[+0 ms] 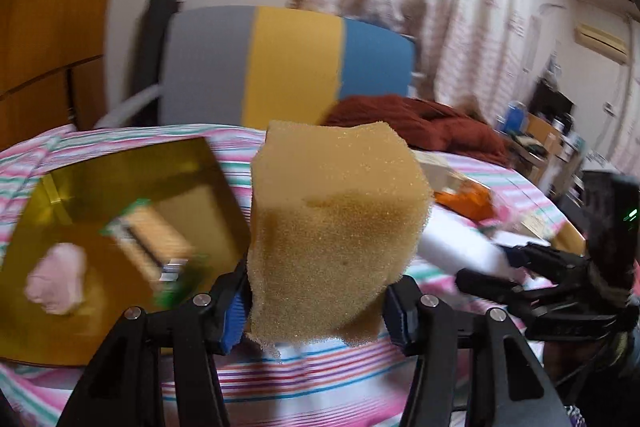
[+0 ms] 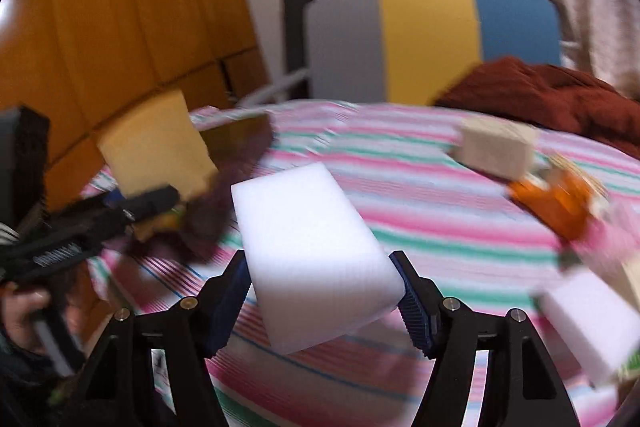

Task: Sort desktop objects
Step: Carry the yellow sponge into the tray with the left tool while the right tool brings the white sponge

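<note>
Both claws are up off the striped cloth (image 2: pixel 420 203) and both are loaded. The left gripper (image 1: pixel 316 303) is clamped on a tan sponge (image 1: pixel 336 219), which stands upright between its blue pads and sticks out well past the tips. Just left of it lies a gold tray (image 1: pixel 120 187) holding a pink lump (image 1: pixel 58 283), its right edge close to the sponge. The right gripper (image 2: pixel 324 295) is squeezed onto a white foam block (image 2: pixel 312 251), tilted and jutting forward. There is open cloth ahead of that block. Far right, a beige block (image 2: pixel 496 147) and an orange packet (image 2: pixel 556 203) sit together; a second white block (image 2: pixel 592 323) lies near right. A red blanket (image 2: pixel 552 95) bounds the far edge.
</note>
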{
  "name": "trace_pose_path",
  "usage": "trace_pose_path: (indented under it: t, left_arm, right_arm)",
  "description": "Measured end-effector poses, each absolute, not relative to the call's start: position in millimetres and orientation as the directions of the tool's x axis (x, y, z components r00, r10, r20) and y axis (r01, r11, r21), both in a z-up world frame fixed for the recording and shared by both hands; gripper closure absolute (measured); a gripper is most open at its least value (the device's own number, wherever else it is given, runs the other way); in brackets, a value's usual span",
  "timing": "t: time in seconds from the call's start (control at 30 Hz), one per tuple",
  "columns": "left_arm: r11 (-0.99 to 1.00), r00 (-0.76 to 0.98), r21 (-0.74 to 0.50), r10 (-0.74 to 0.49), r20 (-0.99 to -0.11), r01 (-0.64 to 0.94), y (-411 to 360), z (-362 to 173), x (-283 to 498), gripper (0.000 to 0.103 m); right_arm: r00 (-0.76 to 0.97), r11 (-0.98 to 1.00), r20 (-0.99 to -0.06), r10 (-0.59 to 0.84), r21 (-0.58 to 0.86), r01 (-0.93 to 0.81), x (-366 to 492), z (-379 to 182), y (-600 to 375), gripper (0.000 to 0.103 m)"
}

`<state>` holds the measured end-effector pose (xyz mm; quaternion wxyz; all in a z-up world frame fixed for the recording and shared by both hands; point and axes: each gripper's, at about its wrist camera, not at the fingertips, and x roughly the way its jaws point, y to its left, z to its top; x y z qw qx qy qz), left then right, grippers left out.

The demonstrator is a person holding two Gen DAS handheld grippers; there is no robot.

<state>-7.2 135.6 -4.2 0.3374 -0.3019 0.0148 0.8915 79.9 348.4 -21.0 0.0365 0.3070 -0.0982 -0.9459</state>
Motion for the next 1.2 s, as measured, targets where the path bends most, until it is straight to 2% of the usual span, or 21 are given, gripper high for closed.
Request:
trace_pose_path:
  t: [0.17, 0.3, 0.5, 0.67, 0.73, 0.8, 0.83, 1.03, 1.2]
  left_arm:
    - [-0.861, -0.668, -0.147, 0.475, -0.572, -0.487, 83, -1, -45, 0.046]
    - [-0.900, -0.679, -0.138, 0.406, -0.611, -0.413, 55, -6, -75, 0.046]
    - [-0.926, -0.664, -0.152, 0.356, -0.657, -0.346, 38, -16, -116, 0.046]
    - [-0.930, -0.638, -0.207, 0.359, -0.681, -0.303, 26, -22, -137, 0.043]
    - [-0.929, -0.626, -0.225, 0.364, -0.690, -0.293, 22, -25, -142, 0.041]
    - [-0.923, -0.614, -0.253, 0.382, -0.691, -0.290, 19, -27, -145, 0.035]
    - [-0.923, -0.609, -0.260, 0.384, -0.694, -0.285, 18, -28, -148, 0.031]
    - [-0.926, -0.645, -0.281, 0.378, -0.664, -0.254, 12, -19, -137, 0.031]
    - [-0.912, -0.678, -0.277, 0.410, -0.610, -0.302, 20, -4, -113, 0.031]
  right_arm:
    - [-0.785, -0.949, -0.550, -0.284, 0.276, 0.150, 23, 1, 306, 0.033]
    - [-0.738, -0.936, -0.584, -0.337, 0.292, 0.196, -32, 1, 265, 0.033]
    - [-0.680, -0.947, -0.666, -0.308, 0.282, 0.153, -106, -15, 225, 0.033]
    - [-0.656, -0.944, -0.691, -0.304, 0.313, 0.107, -137, -28, 223, 0.028]
    - [-0.659, -0.939, -0.684, -0.312, 0.328, 0.104, -136, -28, 226, 0.027]
    - [-0.673, -0.936, -0.669, -0.316, 0.334, 0.108, -129, -27, 229, 0.025]
    - [-0.680, -0.934, -0.659, -0.323, 0.339, 0.115, -127, -25, 231, 0.021]
    - [-0.718, -0.919, -0.607, -0.340, 0.375, 0.119, -99, -12, 247, 0.019]
    - [-0.732, -0.906, -0.592, -0.338, 0.415, 0.084, -64, -16, 271, 0.019]
